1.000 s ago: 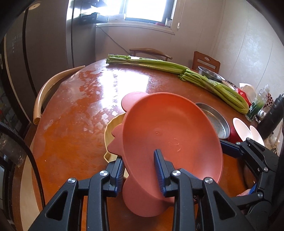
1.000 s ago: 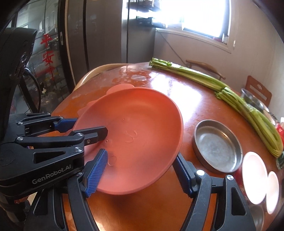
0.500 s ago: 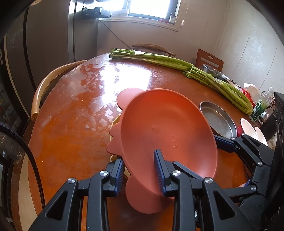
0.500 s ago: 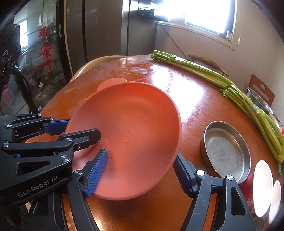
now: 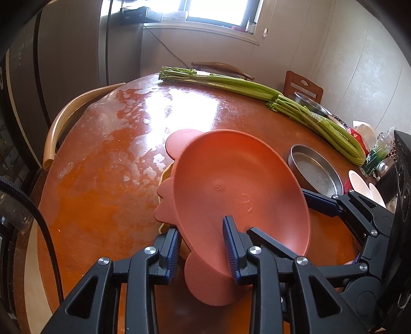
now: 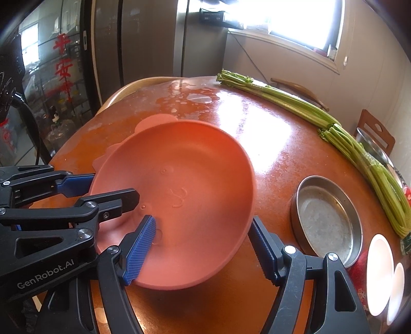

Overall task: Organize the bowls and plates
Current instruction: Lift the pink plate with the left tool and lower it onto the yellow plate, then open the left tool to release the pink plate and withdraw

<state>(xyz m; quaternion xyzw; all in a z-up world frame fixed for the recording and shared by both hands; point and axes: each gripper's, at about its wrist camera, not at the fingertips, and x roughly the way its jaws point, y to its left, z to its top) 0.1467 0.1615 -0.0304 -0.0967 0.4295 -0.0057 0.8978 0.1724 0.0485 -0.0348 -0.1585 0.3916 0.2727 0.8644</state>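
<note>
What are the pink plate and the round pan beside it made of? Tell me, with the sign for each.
Pink plate: probably matte plastic or silicone; uniform dull color, soft rounded rim, molded marks, no glare.
Round pan: metal, likely stainless steel or aluminum; grey, thin upright wall, dull scuffed sheen inside.

Bright daylight from the window (image 5: 221,12), blown out to white in both views. Strong glare across the glossy table (image 5: 159,110), white patches hiding its surface near the far edge. Soft sheen on the pink plate (image 6: 185,185). White dishes (image 6: 380,259) overexposed at right. Heavy fisheye bending, dark rounded corners. Sharp throughout; fridge (image 6: 143,43) side dimmer, with reflections.
</note>
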